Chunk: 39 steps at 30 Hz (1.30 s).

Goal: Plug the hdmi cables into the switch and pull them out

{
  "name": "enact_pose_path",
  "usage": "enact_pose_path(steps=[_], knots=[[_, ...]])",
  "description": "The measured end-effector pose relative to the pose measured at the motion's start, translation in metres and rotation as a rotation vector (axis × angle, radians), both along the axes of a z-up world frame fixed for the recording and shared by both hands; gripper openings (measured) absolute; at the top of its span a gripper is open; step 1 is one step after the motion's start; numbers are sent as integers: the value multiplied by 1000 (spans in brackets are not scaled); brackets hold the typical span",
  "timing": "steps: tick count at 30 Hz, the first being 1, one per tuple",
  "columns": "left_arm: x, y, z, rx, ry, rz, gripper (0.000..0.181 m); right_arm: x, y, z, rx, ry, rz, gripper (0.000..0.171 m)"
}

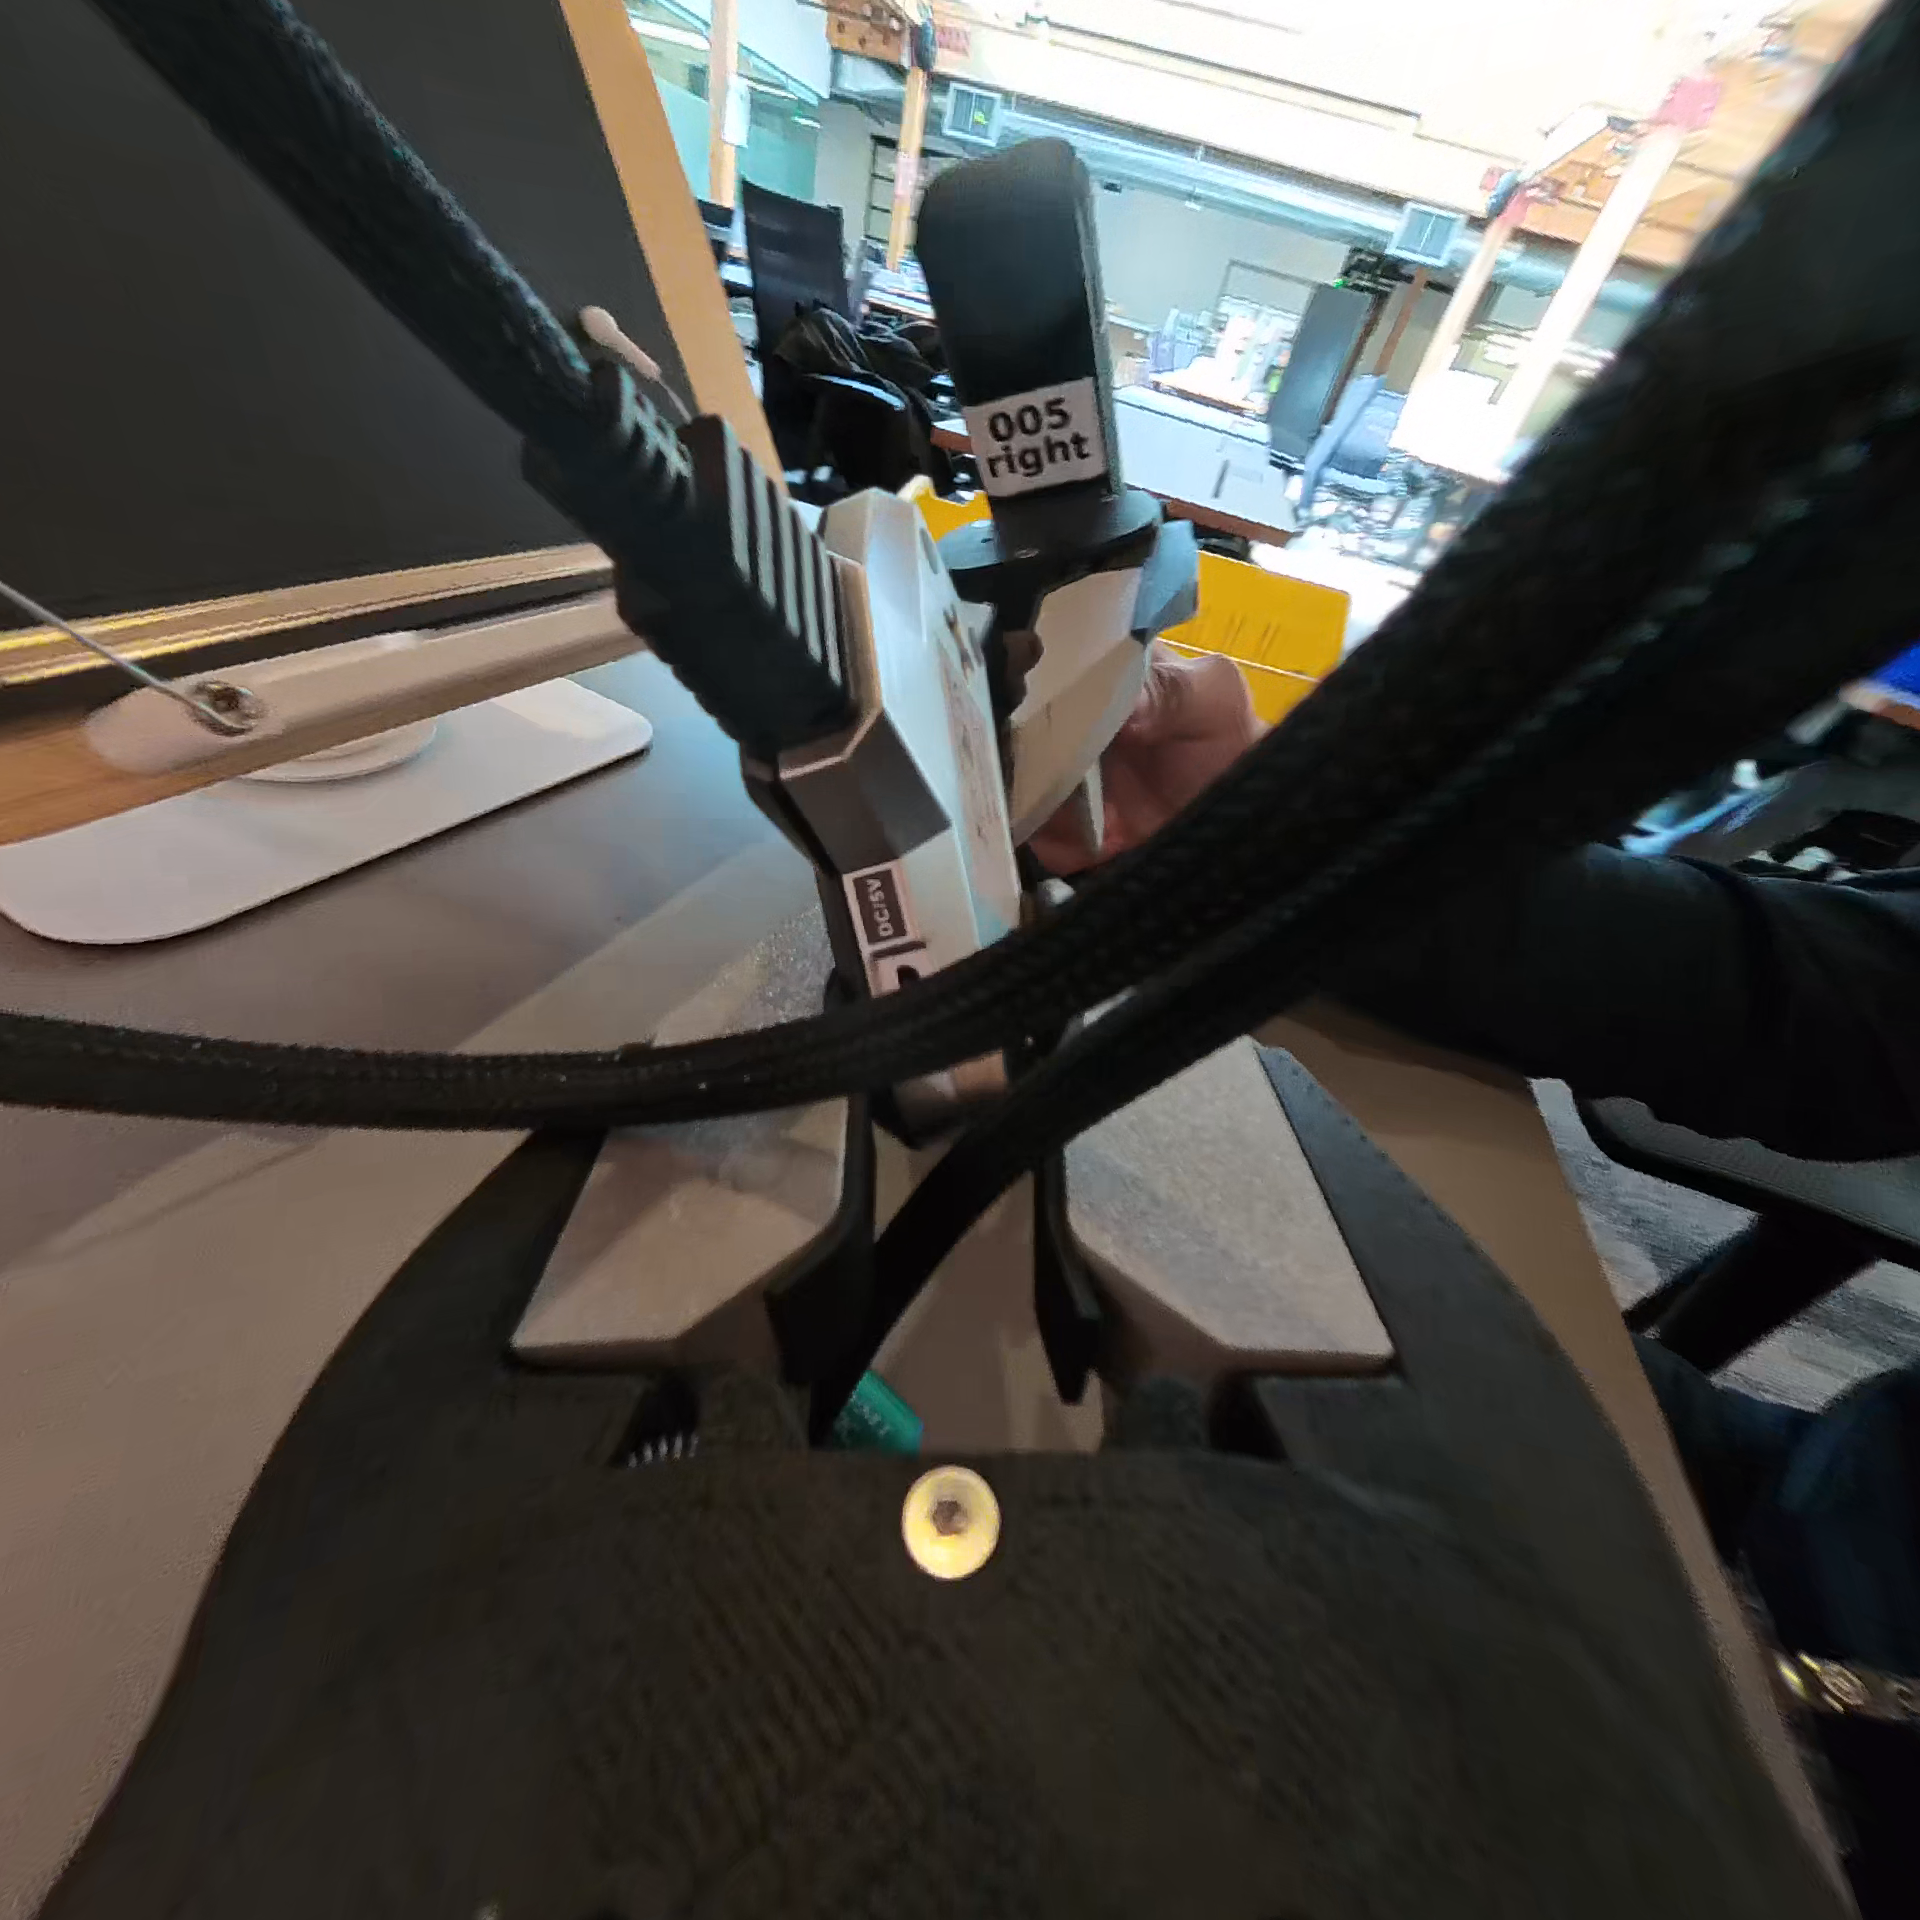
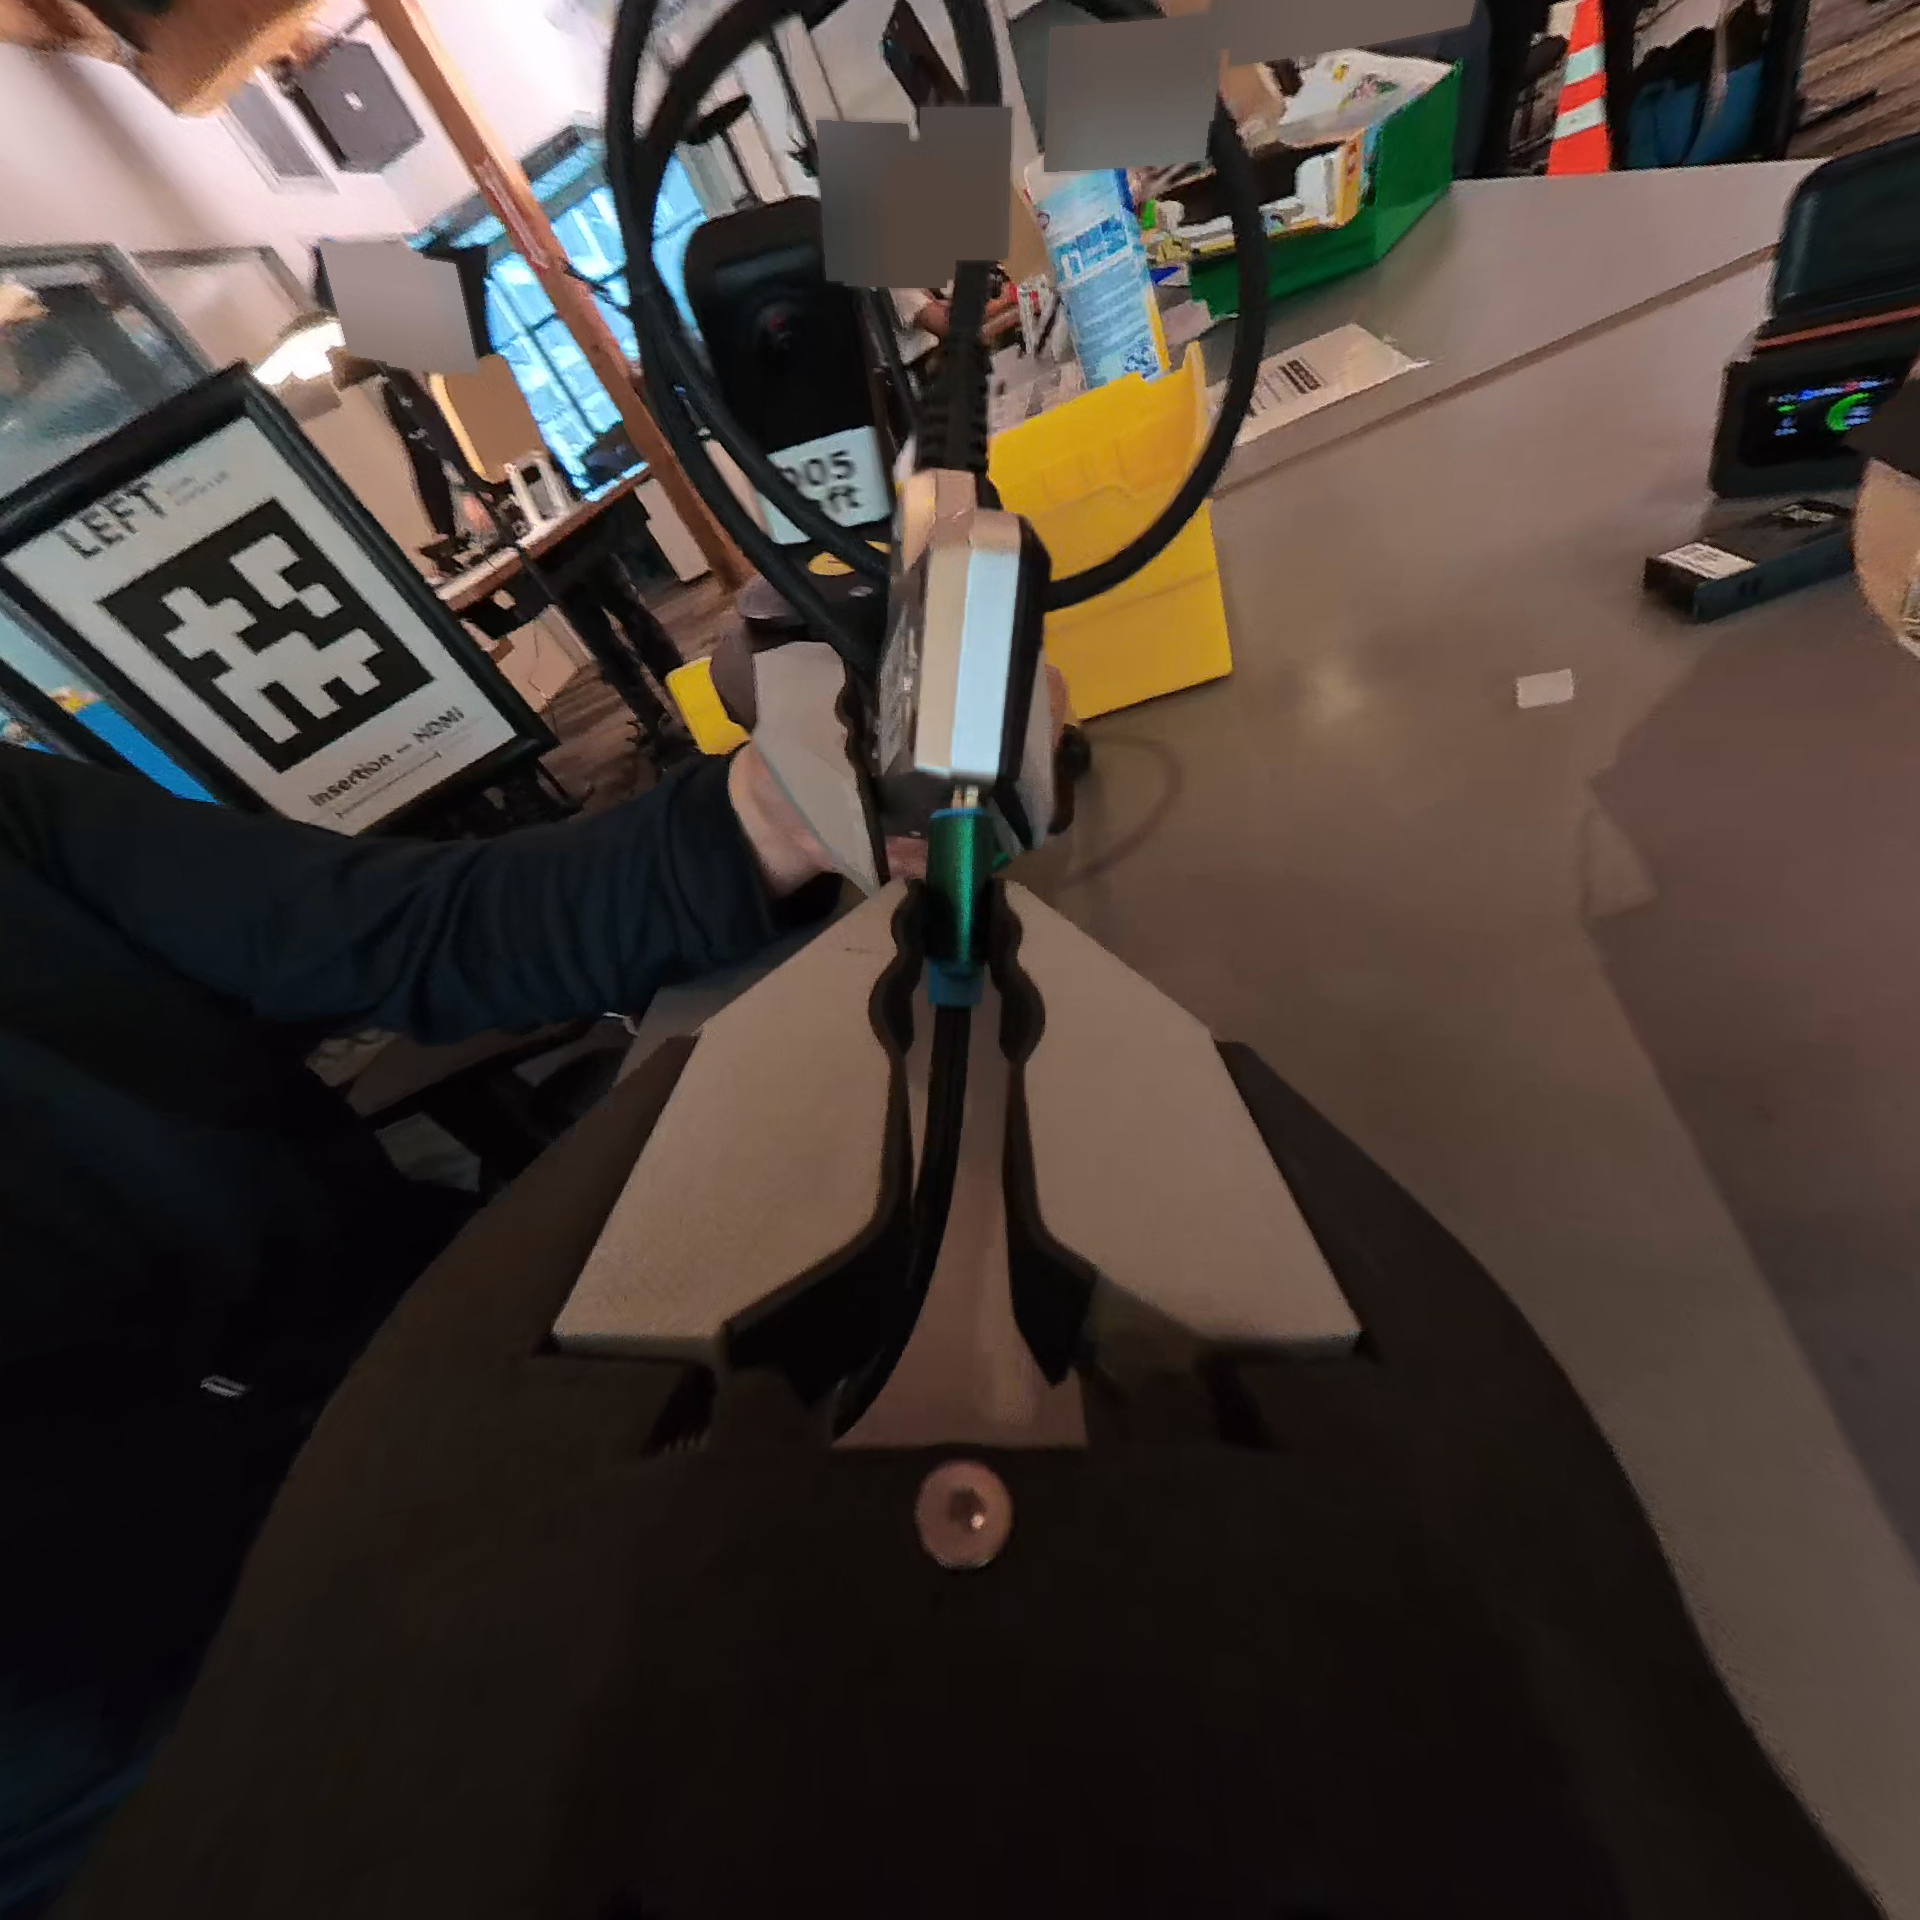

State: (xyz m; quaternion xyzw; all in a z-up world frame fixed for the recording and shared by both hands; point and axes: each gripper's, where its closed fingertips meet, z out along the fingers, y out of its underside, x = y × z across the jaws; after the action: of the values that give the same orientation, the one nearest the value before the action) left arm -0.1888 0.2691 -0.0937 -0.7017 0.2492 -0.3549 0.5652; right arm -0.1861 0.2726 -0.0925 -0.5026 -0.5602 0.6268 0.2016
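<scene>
In the left wrist view my left gripper (image 1: 951,1122) is shut on the lower end of the grey metal switch (image 1: 883,810) and holds it above the table. A black braided HDMI cable (image 1: 416,260) is plugged into the switch's top end by a ribbed plug (image 1: 748,592). In the right wrist view my right gripper (image 2: 956,904) is shut on a green HDMI plug (image 2: 954,883). The plug's metal tip meets the near end of the switch (image 2: 961,665). Its black cable (image 2: 935,1143) runs back between my fingers. More cable loops (image 2: 644,312) hang above.
A grey table (image 2: 1455,831) lies below. A yellow bin (image 2: 1122,540) stands behind the switch. A framed marker sign (image 2: 260,623) is at the left and a black device with a screen (image 2: 1818,416) at the right. A monitor's white base (image 1: 312,810) is at the left. My two grippers' fingertips are within a few centimetres of each other.
</scene>
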Motion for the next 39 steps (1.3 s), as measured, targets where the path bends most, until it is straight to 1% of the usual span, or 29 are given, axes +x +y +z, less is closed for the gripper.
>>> enact_pose_path(steps=[2,6,9,13,16,28,31,33,37,39], knots=[[3,-4,-3,-33,-16,-36,26,-1,-5,1,-20,4,28,9],[2,1,-11,-58,7,-12,28,-2,-6,-14,39,-67,27,10],[1,3,-11,-63,-10,-4,29,-3,-10,-25,73,-122,35,11],[2,1,-7,-63,-55,-17,28,-3,-12,-21,65,-102,49,11],[3,0,-7,-72,-79,-27,32,-2,-13,-22,74,-107,52,11],[3,0,-2,-68,-134,-48,37,-3,-19,-26,83,-126,83,12],[1,0,-2,-54,-130,-38,35,-3,-24,-26,81,-124,107,12],[1,-1,0,-38,-126,-38,30,-2,-28,-25,80,-118,126,12],[1,-2,0,-12,-86,-17,28,-4,-27,-25,91,-120,113,11],[0,-1,1,-21,-101,-12,28,-5,-25,-25,74,-116,106,11]])
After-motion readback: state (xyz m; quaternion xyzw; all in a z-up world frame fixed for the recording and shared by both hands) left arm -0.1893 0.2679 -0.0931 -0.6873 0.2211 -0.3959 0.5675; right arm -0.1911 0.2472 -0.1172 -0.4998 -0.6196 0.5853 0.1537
